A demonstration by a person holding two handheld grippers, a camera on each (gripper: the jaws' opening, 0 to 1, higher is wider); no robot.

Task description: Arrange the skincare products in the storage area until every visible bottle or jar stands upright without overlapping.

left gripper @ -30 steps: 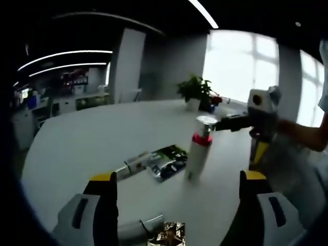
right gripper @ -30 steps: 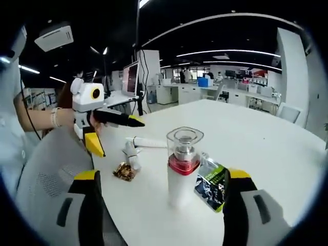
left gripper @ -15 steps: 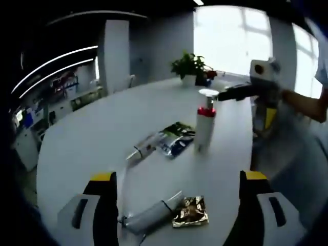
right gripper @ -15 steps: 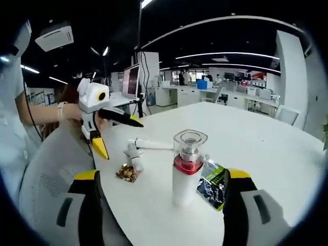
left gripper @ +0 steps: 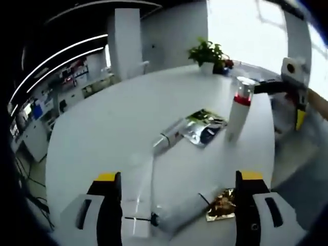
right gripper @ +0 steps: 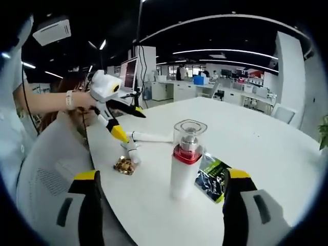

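Note:
A white pump bottle (right gripper: 184, 166) with a red collar and clear cap stands upright on the white table (right gripper: 266, 138). It is ahead of my open right gripper (right gripper: 164, 177), and the jaws are not touching it. A green and silver sachet (right gripper: 210, 178) lies just right of it. Farther left lie a long white tube (right gripper: 152, 137), a short tube (right gripper: 132, 151) and a gold sachet (right gripper: 123, 165). My left gripper (right gripper: 128, 122) hovers open above those tubes. In the left gripper view my left gripper (left gripper: 179, 178) is open over the short tube (left gripper: 177, 216) and gold sachet (left gripper: 223, 205); the bottle (left gripper: 238, 110) stands beyond them.
A grey mesh chair (right gripper: 46, 171) stands at the table's near edge by the person's arm (right gripper: 48, 102). A potted plant (left gripper: 207, 51) sits at the far side of the table. Desks and monitors fill the room behind.
My left gripper has risen and drawn nearer over the tubes, and its view now looks down on them from higher up. The bottle and sachets have stayed put.

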